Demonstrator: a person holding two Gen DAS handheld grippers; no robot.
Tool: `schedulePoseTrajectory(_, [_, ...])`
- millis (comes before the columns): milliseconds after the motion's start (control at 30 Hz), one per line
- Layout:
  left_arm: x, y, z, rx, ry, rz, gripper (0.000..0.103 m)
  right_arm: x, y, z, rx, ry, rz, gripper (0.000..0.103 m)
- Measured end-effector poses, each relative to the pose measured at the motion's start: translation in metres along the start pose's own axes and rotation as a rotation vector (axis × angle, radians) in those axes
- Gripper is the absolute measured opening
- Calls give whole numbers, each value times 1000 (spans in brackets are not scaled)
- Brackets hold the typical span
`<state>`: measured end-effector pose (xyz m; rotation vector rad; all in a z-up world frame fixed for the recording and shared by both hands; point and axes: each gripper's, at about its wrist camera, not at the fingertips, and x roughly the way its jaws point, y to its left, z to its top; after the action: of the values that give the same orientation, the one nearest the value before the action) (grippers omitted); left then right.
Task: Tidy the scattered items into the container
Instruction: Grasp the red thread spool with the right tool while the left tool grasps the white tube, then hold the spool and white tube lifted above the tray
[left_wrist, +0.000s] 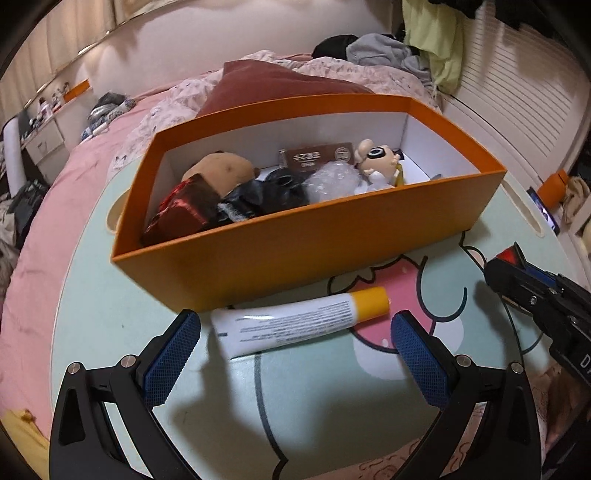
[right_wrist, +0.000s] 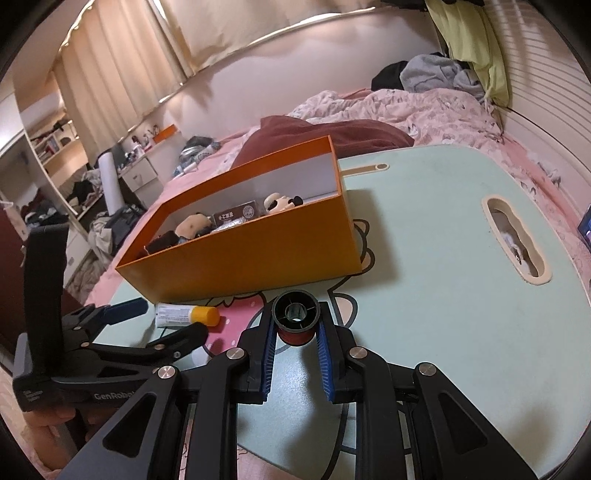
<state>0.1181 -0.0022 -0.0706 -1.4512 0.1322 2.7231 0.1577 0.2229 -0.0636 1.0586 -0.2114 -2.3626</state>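
Note:
An orange box (left_wrist: 332, 236) stands on the mint lap table (left_wrist: 332, 406) and holds plush toys, a dark pouch, a bubble-wrap bundle and a brown card. A white tube with a yellow cap (left_wrist: 299, 321) lies in front of the box. My left gripper (left_wrist: 295, 350) is open, its blue pads on either side of the tube, not touching it. My right gripper (right_wrist: 295, 332) is shut on a spool of red thread (right_wrist: 295, 319), held just above the table near the box (right_wrist: 258, 254). The tube (right_wrist: 184, 315) and the left gripper (right_wrist: 147, 328) also show in the right wrist view.
The table (right_wrist: 443, 295) lies on a pink bed with a rumpled quilt (right_wrist: 406, 107) and a dark red pillow (left_wrist: 273, 85). A handle slot (right_wrist: 517, 240) is cut in the table's right side. Clothes are piled at the headboard. A cluttered desk stands far left.

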Motion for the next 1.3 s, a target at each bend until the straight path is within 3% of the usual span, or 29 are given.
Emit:
schedulePoseTrajectory(167, [8,-1,7,-8,24,14,103,1,0,0,-2,6,3,20])
schedulePoseTrajectory(433, [14,11,6,-91,24,-57,98,2,2,-4,0,16,8,20])
schedulePoseTrajectory(667, [-15,32,-10,-170,-30,-204,97,3,2,-4,1,17,9,20])
schedulePoseTrajectory(900, [-58,73,-26,-382,-135,-440,97,2,3,-5,-4,19,8,20])
schedulePoseTrajectory(1067, [-57,63,-35,-328,-141,-284,97,1,20,-5,-89,14,-17,20])
schedulePoseTrajectory(1300, [-44,57,-51,-319,-105,-279,97,7,29,-8,-135,36,-38,20])
